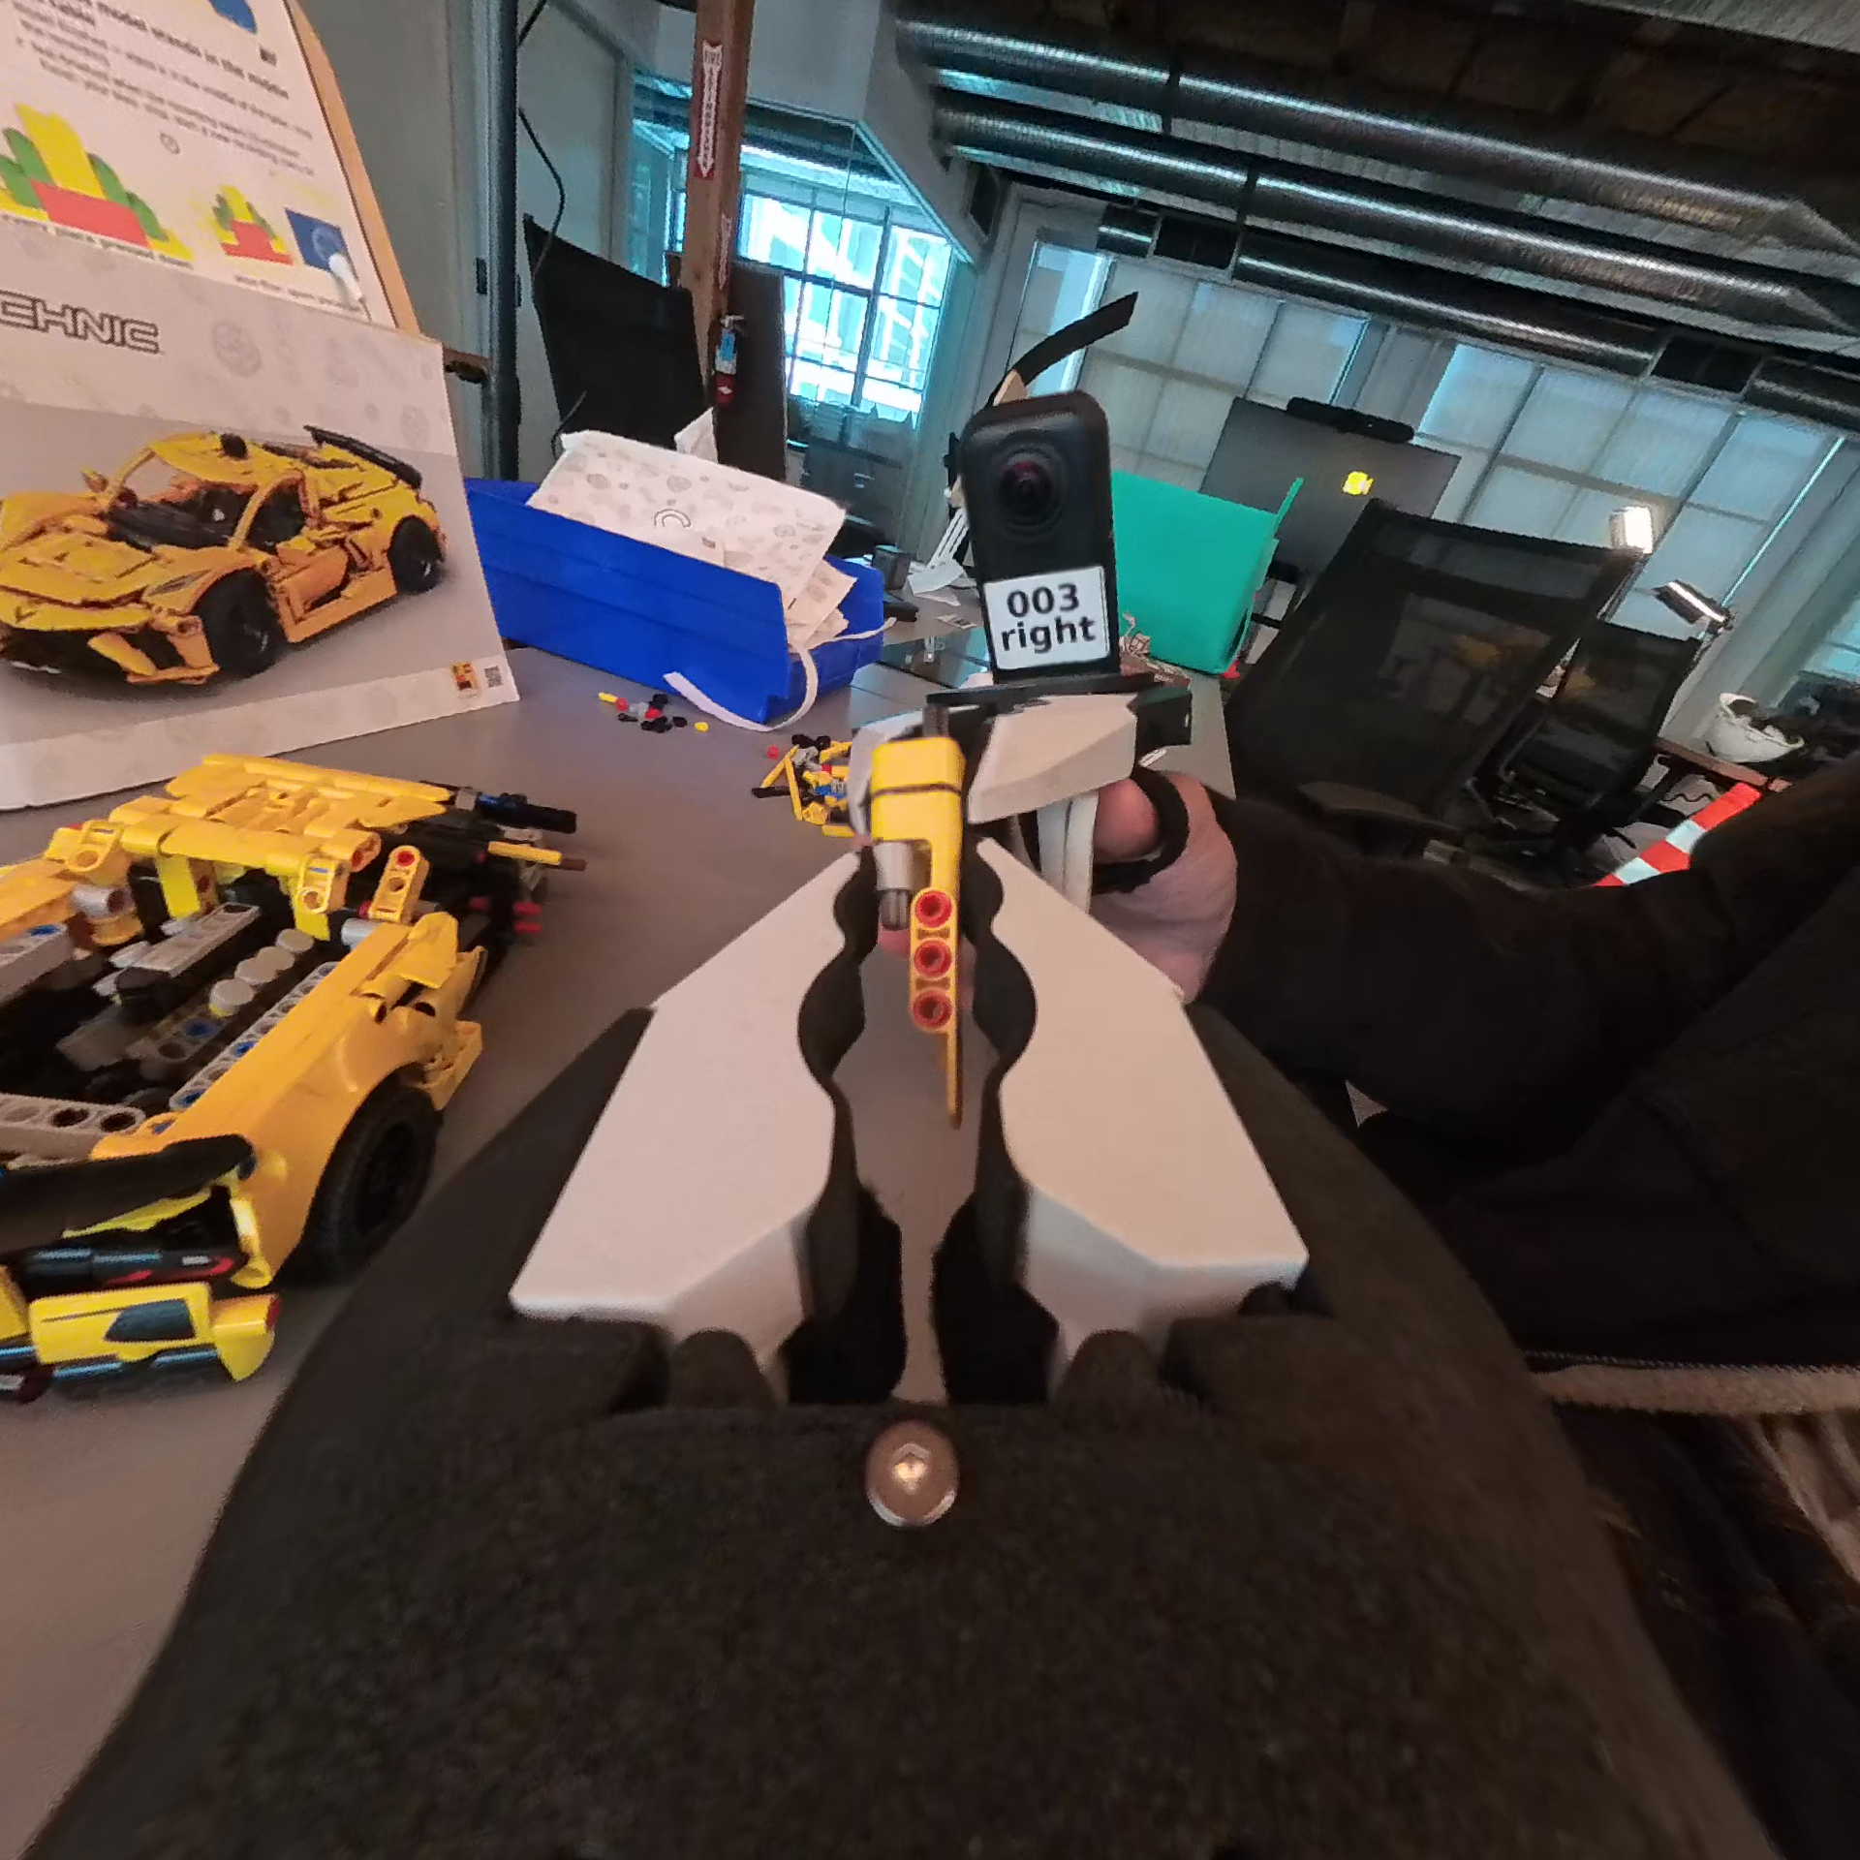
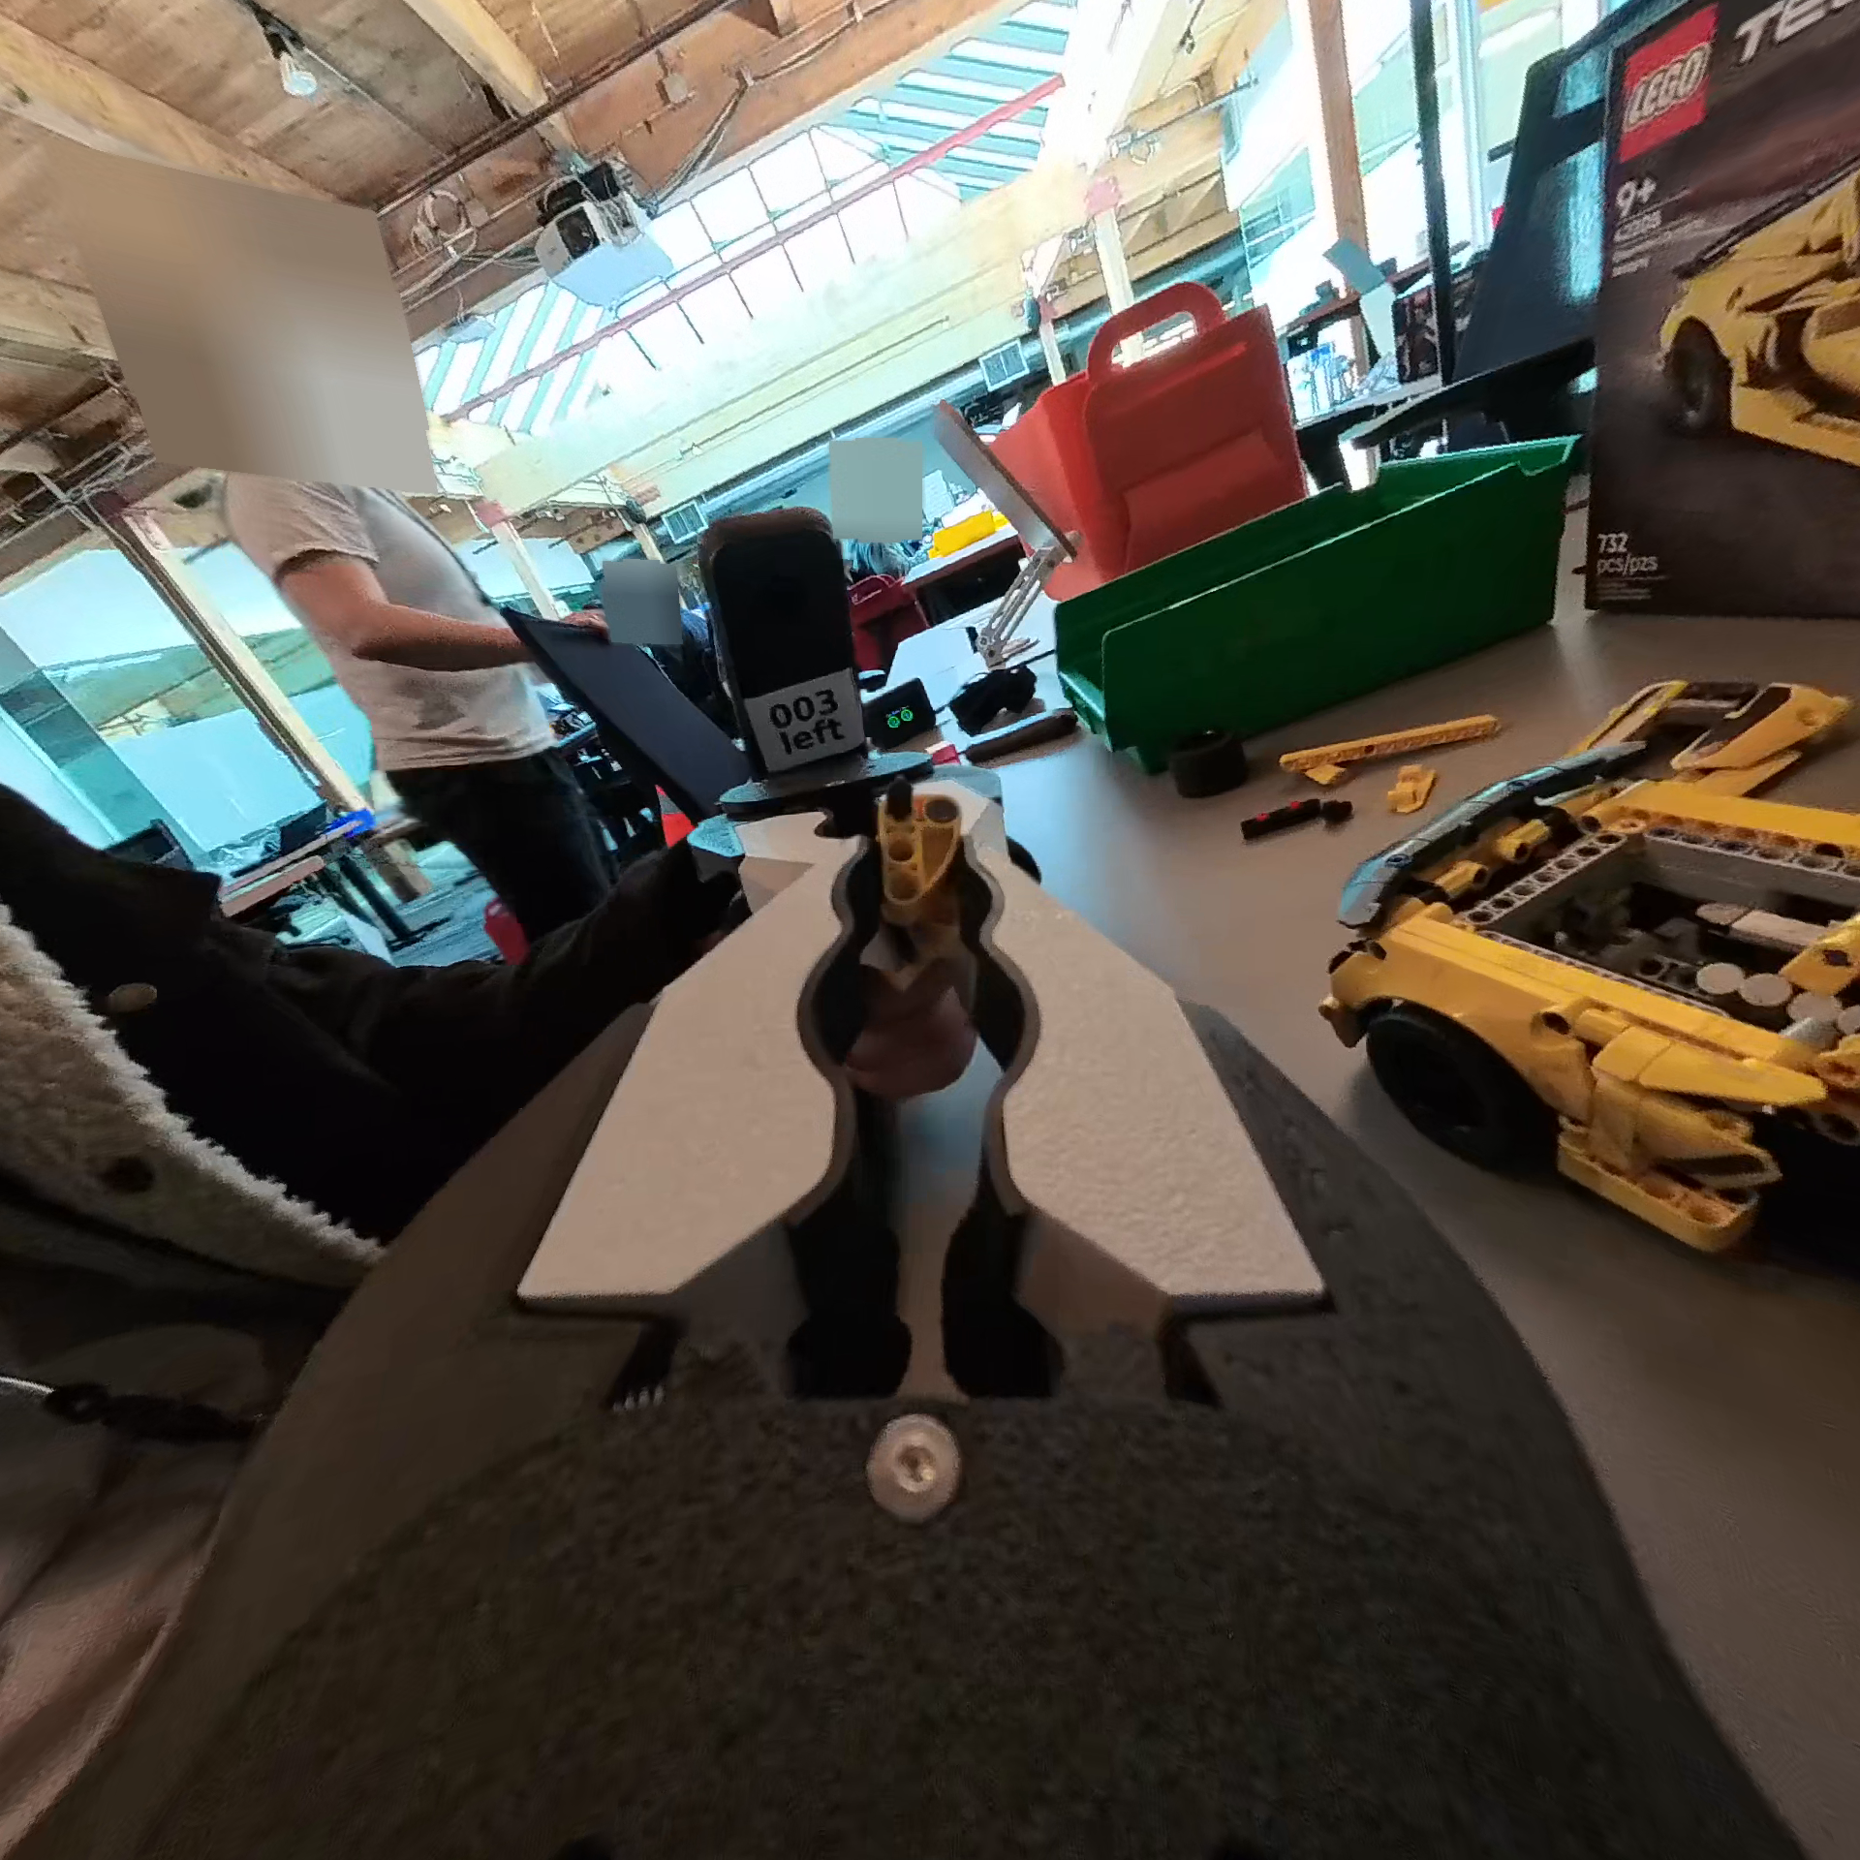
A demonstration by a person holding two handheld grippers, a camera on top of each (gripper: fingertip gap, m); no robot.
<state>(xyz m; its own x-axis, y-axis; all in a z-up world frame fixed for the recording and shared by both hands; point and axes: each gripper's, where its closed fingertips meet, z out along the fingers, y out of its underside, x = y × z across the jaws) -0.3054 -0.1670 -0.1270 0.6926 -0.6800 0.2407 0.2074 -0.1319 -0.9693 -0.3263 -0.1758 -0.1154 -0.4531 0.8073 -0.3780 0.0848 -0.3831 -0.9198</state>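
Observation:
My left gripper (image 1: 921,886) and my right gripper (image 2: 918,866) face each other tip to tip above the grey table (image 1: 654,906). Both are shut on one small yellow brick part (image 1: 931,956) with three red pins down its side. The part also shows end-on in the right wrist view (image 2: 911,876). One white finger (image 1: 1057,765) of the right gripper shows behind the part. A hand in a dark sleeve (image 1: 1168,886) holds that gripper. A half-built yellow brick car (image 1: 252,1006) sits on the table to the left, also seen in the right wrist view (image 2: 1610,1006).
A blue bin (image 1: 644,614) with paper bags and a picture box (image 1: 231,564) stand behind the car. Loose parts (image 1: 805,785) lie on the table. In the right wrist view are a green bin (image 2: 1308,624), a black tyre (image 2: 1208,762), a yellow beam (image 2: 1389,750) and a standing person (image 2: 423,644). Both grippers' tips are close together, under 4 cm apart.

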